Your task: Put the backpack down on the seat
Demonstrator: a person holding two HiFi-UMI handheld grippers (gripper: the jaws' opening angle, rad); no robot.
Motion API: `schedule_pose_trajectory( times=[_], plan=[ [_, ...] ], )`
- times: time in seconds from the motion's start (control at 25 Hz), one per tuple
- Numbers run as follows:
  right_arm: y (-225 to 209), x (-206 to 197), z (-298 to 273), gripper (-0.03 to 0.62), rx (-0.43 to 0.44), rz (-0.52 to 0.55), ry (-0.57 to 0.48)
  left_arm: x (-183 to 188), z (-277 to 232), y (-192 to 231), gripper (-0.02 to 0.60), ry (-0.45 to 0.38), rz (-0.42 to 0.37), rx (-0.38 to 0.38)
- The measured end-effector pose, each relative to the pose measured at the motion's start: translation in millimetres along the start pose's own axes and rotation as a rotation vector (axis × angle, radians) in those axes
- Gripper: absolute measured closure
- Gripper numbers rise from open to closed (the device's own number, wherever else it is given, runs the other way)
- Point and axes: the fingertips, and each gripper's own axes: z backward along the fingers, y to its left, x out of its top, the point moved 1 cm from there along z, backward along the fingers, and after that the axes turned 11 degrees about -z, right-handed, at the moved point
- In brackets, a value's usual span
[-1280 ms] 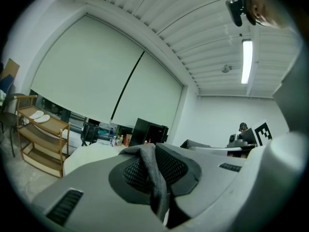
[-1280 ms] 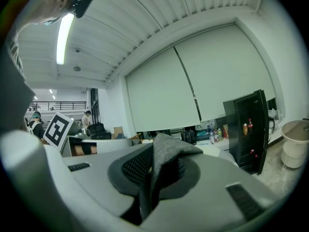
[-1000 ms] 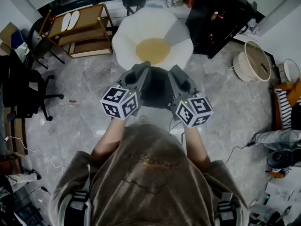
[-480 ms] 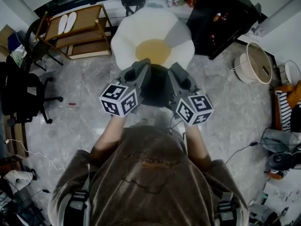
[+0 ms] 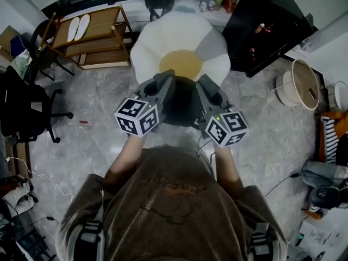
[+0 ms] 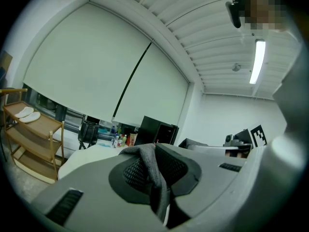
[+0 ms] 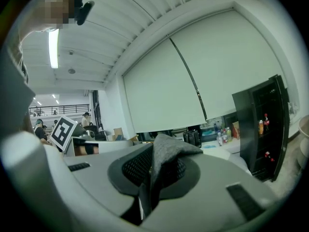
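— So, where's the backpack point(image 5: 181, 106)?
— Hanging between the left tool point(image 5: 161, 81) and the right tool point(image 5: 205, 84), just short of the white seat point(image 5: 157, 45).
— Grips?
— Each is clamped narrowly on its grey fabric.

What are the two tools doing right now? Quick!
Left tool: shut on the backpack.
Right tool: shut on the backpack too.
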Motion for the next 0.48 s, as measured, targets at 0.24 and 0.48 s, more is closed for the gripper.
schedule_pose_trajectory(
  times=[0.24, 0.48],
  plan=[
    [-36.4, 16.6, -35.6, 0.562, 0.030, -0.031, 0.034, 2.0, -45.3, 20.6, 0.546, 0.031, -0.009, 0.028],
    [-75.5, 46.4, -69.9, 0.562, 0.081, -0.029, 0.061, 17.7, -99.3, 42.2, 0.547, 0.034, 0.003, 0.056]
  ],
)
